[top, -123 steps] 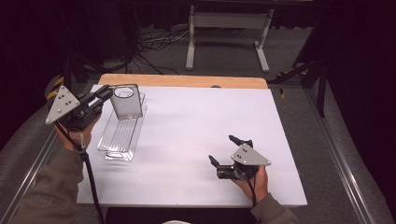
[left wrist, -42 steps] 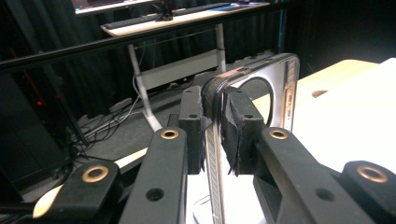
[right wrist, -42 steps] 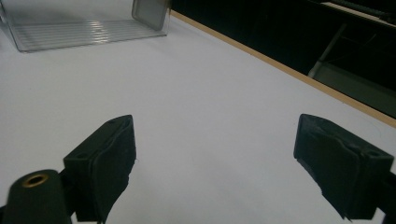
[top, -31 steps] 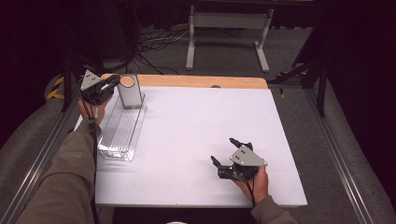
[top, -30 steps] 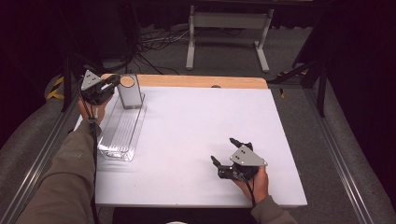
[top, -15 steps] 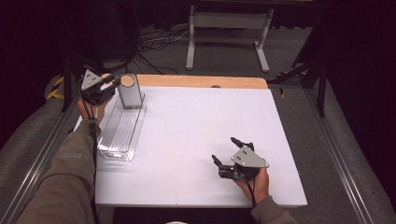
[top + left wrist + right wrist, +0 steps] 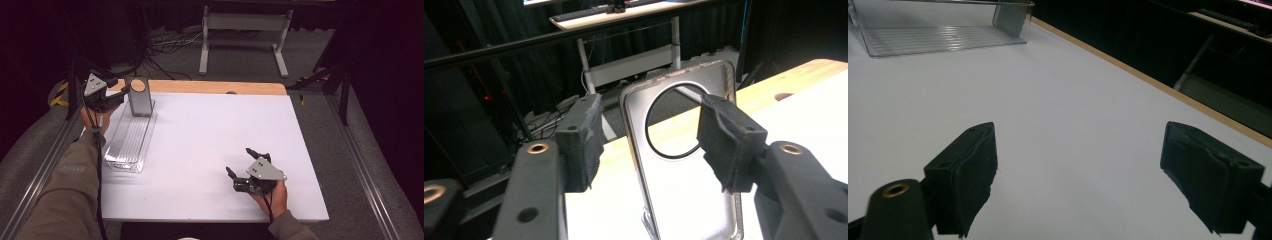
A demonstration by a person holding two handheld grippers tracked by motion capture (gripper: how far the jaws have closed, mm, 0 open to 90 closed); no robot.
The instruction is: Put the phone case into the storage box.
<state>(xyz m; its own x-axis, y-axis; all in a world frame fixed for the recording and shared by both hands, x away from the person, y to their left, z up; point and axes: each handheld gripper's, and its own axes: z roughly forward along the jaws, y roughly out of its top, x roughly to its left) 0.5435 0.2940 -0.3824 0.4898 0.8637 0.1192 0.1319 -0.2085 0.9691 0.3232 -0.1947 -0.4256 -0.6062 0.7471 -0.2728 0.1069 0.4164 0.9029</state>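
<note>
A clear ribbed plastic tray (image 7: 126, 145) lies lengthwise along the white table's left side. A grey plate with a round hole (image 7: 138, 98) stands upright at the tray's far end. My left gripper (image 7: 122, 91) hovers just left of that plate, open. In the left gripper view the plate (image 7: 684, 200) faces the camera between and just past the pads (image 7: 583, 142); contact cannot be told. My right gripper (image 7: 239, 161) rests open near the front right of the table, nothing between its jaws (image 7: 1098, 180). The tray (image 7: 943, 30) and plate (image 7: 1010, 20) appear far off in the right gripper view.
The white tabletop (image 7: 215, 135) ends in a wooden strip (image 7: 215, 87) at the back. Metal rails (image 7: 45, 170) run along both sides of the table. A white desk frame (image 7: 245, 30) and cables lie on the floor beyond.
About four seconds ago my left gripper held the plate over the tray's middle; it has since carried it to the far end. Over the last second almost nothing has moved.
</note>
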